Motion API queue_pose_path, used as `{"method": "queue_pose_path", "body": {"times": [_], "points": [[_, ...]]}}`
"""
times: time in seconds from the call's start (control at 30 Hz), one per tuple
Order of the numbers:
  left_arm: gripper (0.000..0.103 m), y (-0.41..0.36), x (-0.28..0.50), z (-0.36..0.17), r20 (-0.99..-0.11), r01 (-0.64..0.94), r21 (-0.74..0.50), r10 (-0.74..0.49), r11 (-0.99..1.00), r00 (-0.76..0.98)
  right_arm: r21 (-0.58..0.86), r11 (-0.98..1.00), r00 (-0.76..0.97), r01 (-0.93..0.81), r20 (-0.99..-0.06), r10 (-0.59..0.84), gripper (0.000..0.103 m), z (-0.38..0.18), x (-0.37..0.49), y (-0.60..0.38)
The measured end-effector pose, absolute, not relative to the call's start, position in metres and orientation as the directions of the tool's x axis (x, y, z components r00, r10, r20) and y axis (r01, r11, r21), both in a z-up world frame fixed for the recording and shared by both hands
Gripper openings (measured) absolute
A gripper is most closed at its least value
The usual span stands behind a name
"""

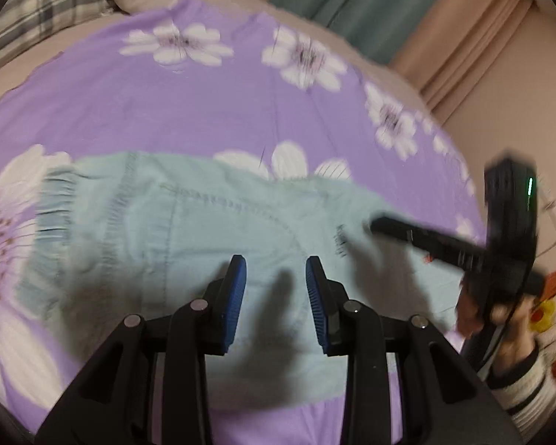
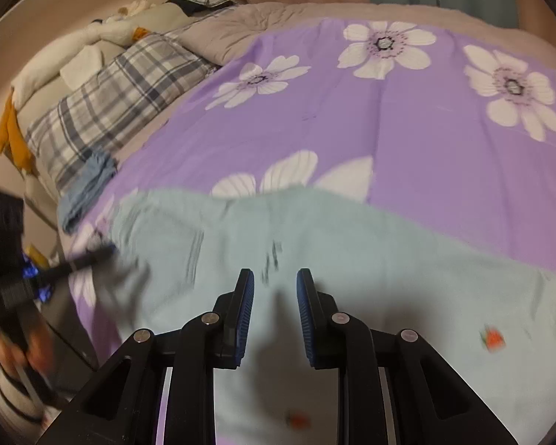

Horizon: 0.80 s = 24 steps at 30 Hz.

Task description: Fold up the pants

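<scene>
Pale-green cotton pants point(image 1: 211, 230) lie spread flat on the purple flowered bedsheet point(image 1: 204, 104), elastic waistband point(image 1: 55, 200) to the left. They look light, soft and limp, likely to sag and crease when lifted, so the gathered waistband or a stitched seam seems the firmest hold. Left hand-held gripper point(image 1: 276, 278) and right hand-held gripper point(image 2: 275, 285) hover above the cloth, jaws apart, empty.

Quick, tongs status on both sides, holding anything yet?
Left tongs: open, holding nothing, above the pale blue pants.
Right tongs: open, holding nothing, also above the pants.
</scene>
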State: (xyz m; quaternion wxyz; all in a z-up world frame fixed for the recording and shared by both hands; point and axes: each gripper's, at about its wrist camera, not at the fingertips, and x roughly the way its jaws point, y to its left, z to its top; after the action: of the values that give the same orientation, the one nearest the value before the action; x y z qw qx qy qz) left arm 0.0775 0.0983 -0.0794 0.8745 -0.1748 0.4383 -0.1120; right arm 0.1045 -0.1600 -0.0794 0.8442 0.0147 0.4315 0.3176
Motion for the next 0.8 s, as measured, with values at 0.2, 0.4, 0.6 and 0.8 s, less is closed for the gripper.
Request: {"method": "queue_pose_path", "body": {"times": [0.2, 0.4, 0.6, 0.8], "points": [[0.012, 0.122, 0.085, -0.11, -0.773, -0.035, -0.412, -0.329, 0.91, 0.543, 0.329, 0.82, 0.346, -0.469, -0.785, 0.513, 0.023, -0.112, 0.156, -0.123], [0.011, 0.122, 0.082, -0.109, -0.779, -0.03, -0.392, -0.315, 0.919, 0.541, 0.334, 0.859, 0.407, -0.389, -0.774, 0.486, 0.023, -0.118, 0.174, -0.113], [0.011, 0.12, 0.085, -0.108, -0.776, -0.028, -0.41, -0.332, 0.912, 0.536, 0.323, 0.841, 0.465, -0.434, -0.719, 0.517, 0.023, -0.096, 0.124, -0.131], [0.011, 0.122, 0.083, -0.107, -0.774, -0.026, -0.403, -0.326, 0.915, 0.543, 0.173, 0.853, 0.47, -0.493, -0.772, 0.428, 0.023, -0.117, 0.035, -0.177]]}}
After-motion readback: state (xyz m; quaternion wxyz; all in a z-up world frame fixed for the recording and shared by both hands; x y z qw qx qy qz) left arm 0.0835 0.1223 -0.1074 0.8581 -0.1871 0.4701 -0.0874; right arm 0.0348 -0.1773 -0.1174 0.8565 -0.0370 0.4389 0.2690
